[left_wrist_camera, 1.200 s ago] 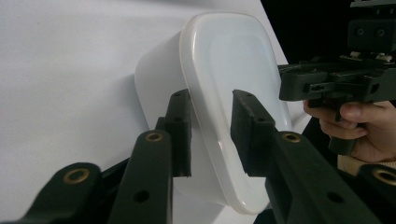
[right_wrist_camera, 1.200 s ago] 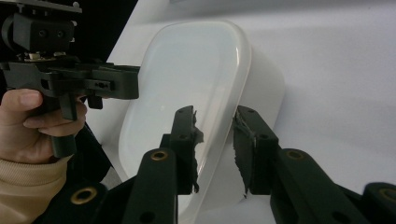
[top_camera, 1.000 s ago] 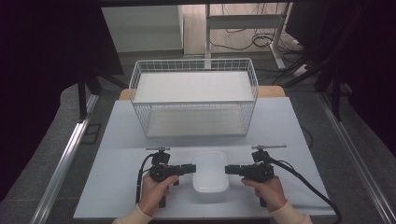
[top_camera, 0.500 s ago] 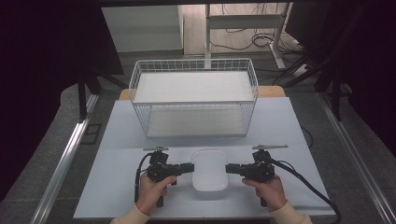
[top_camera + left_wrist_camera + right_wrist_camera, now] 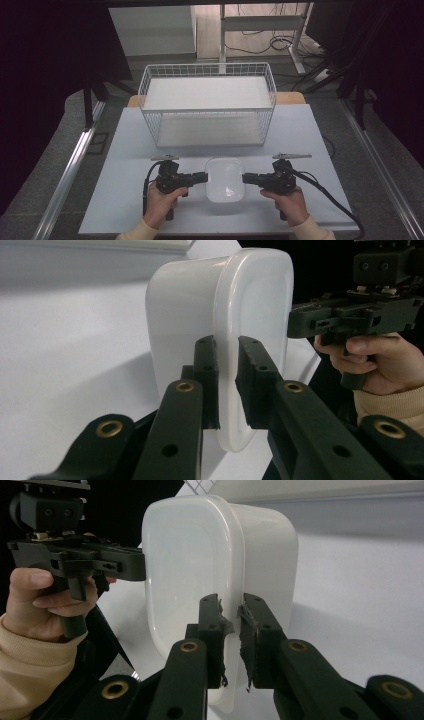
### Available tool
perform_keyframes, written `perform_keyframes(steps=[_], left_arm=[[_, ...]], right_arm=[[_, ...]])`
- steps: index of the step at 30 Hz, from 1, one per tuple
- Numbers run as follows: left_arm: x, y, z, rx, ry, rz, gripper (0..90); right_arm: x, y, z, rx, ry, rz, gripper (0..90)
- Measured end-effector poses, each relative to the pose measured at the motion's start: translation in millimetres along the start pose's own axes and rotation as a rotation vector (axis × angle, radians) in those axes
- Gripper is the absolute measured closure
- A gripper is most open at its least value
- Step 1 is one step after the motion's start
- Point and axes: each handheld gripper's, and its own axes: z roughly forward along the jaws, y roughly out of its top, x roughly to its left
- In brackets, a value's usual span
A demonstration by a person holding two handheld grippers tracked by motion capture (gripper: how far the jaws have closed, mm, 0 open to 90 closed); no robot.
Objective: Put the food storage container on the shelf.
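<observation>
A pale blue table (image 5: 125,150) is seen from above, with a white wire basket (image 5: 207,107) set toward its far edge. On the near side of the basket, well apart from it, a white tub (image 5: 225,179) is held at its rim from both sides, a faint shadow lying on the table beneath it. The tub's left rim is clamped by the left gripper (image 5: 202,176), whose jaws have just been closing on it; in the left gripper view the lip of the tub (image 5: 220,340) is pinched between the black pads (image 5: 207,375). The opposite rim is gripped by the right gripper (image 5: 246,178), and in the right gripper view the tub (image 5: 200,570) is caught between worn pads (image 5: 212,625). Whether the tub is raised off the table cannot be told.
</observation>
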Motion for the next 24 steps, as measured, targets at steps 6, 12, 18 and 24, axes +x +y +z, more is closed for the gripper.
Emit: perform_keyframes(steps=[6,12,18,24], left_arm=[[-4.0,7.1,-4.4,-0.013,0.010,0.023,79.7],[-5.4,10.4,-9.4,-0.016,0.015,0.044,79.8],[-5.9,17.5,-14.2,-0.028,0.012,0.054,79.8],[-7.1,27.1,-16.1,-0.040,0.018,0.065,79.8]], right_arm=[[8.0,8.5,-3.2,-0.015,-0.027,-0.059,79.7],[12.1,11.7,-2.3,-0.017,-0.029,-0.086,79.6],[14.6,21.0,-2.8,-0.025,-0.013,-0.103,79.7],[17.5,31.2,-3.8,-0.032,-0.022,-0.126,79.7]])
